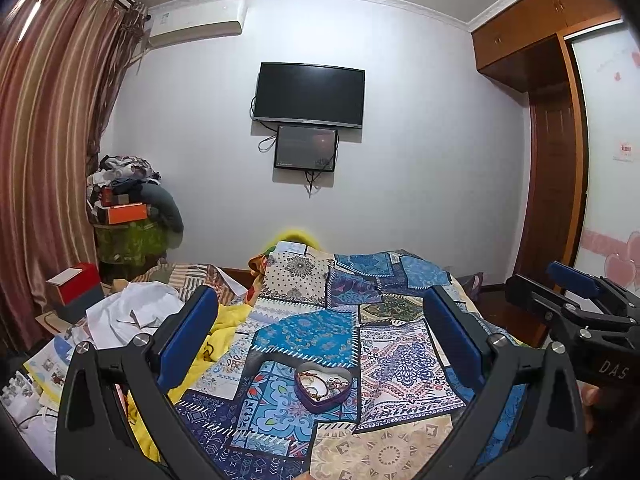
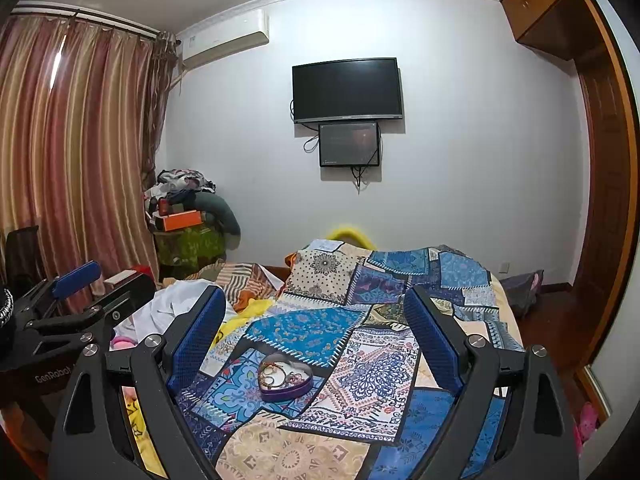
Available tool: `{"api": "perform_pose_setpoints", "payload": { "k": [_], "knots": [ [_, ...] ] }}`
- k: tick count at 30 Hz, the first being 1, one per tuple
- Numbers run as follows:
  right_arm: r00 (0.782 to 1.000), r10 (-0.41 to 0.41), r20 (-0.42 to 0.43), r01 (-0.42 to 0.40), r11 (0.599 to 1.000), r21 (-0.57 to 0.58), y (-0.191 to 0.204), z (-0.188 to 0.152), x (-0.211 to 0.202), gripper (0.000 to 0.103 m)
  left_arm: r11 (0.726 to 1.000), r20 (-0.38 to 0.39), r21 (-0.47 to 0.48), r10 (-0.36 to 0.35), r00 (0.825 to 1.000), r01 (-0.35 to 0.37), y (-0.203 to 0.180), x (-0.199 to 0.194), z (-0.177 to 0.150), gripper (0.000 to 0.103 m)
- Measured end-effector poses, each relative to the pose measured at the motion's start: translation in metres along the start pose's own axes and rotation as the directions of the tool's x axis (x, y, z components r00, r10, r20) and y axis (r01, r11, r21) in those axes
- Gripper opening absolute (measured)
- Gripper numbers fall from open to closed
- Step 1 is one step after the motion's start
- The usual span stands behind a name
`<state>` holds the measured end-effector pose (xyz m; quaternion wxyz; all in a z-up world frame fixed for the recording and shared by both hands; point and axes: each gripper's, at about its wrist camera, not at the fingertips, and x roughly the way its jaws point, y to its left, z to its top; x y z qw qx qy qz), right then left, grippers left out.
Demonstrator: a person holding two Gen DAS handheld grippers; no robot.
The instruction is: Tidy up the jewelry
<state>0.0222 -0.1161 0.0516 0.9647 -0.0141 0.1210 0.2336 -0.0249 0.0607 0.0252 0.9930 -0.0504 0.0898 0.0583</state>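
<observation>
A purple heart-shaped tin [image 1: 322, 388] lies on the patchwork quilt [image 1: 404, 360], with several bracelets and chains tangled inside it. The right wrist view shows the same tin [image 2: 285, 378] from slightly further right. My left gripper [image 1: 320, 322] hovers well above and behind it, open, nothing between its blue pads [image 1: 188, 332]. My right gripper [image 2: 314, 320] is open too and holds nothing. Each gripper shows in the other's view: the right gripper [image 1: 576, 300] at the right edge, the left gripper [image 2: 80, 288] at the left edge.
The quilt [image 2: 360, 344] covers a bed. Left of it lie white cloth [image 1: 132, 312], papers and a red box [image 1: 76, 284]. A pile of clothes and boxes [image 1: 128, 208] stands by the striped curtain [image 1: 44, 140]. A wardrobe [image 1: 560, 160] stands on the right.
</observation>
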Motion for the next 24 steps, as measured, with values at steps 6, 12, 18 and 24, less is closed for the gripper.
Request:
{"api": "perform_pose_setpoints", "payload": {
  "k": [6, 12, 18, 24],
  "knots": [
    [1.000, 0.001, -0.003, -0.001, 1.000, -0.003, 0.0010, -0.0001, 0.0008, 0.089, 1.000, -0.009, -0.003, -0.004, 1.000, 0.004, 0.0015, 0.0011, -0.0012, 0.103],
    [1.000, 0.001, -0.006, -0.001, 1.000, -0.003, 0.0008, -0.0021, 0.0017, 0.089, 1.000, -0.013, -0.004, -0.005, 1.000, 0.005, 0.0028, 0.0020, -0.0008, 0.103],
    [1.000, 0.001, -0.011, -0.001, 1.000, 0.004, 0.0002, -0.0033, 0.0041, 0.089, 1.000, -0.015, 0.007, -0.009, 1.000, 0.009, 0.0010, 0.0035, -0.0024, 0.103],
    [1.000, 0.002, -0.018, -0.002, 1.000, 0.006, -0.0005, -0.0049, 0.0063, 0.089, 1.000, -0.017, 0.012, -0.008, 1.000, 0.009, 0.0008, 0.0045, -0.0024, 0.103]
  ]
}}
